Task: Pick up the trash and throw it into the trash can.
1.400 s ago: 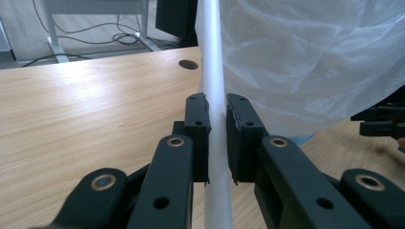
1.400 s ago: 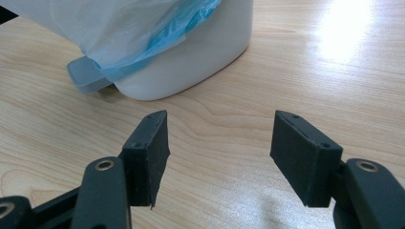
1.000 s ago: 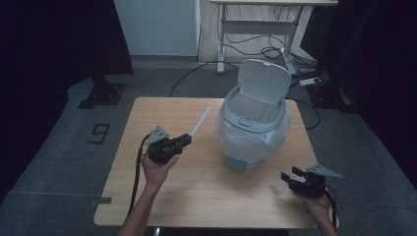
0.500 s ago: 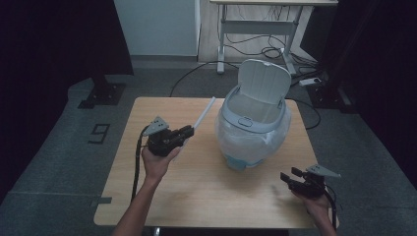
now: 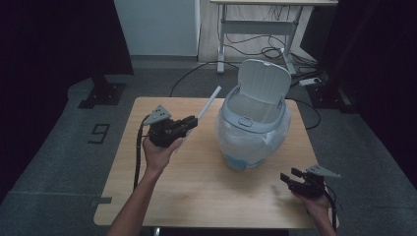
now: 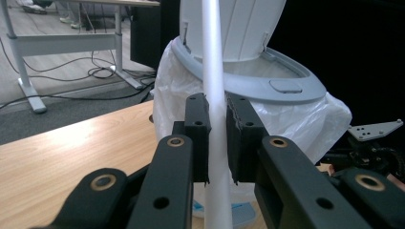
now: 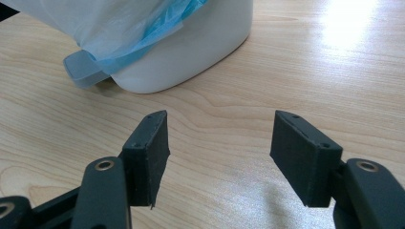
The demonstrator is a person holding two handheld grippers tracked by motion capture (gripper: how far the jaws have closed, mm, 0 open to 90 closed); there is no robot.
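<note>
Tube (image 6: 213, 71) ends cut off — both

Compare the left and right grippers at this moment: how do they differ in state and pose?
The left gripper has its jaws shut on a white stick; the right gripper has its jaws wide open and holds nothing. The left is raised beside the open bin; the right sits low over the table near its front right corner. Both are black and hand-held.

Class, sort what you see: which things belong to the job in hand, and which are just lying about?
In the job:
left hand-held gripper, shut on the white stick
lined bin, lid up

Just about:
right hand-held gripper, open, idle
desk frame, floor cables behind
</note>
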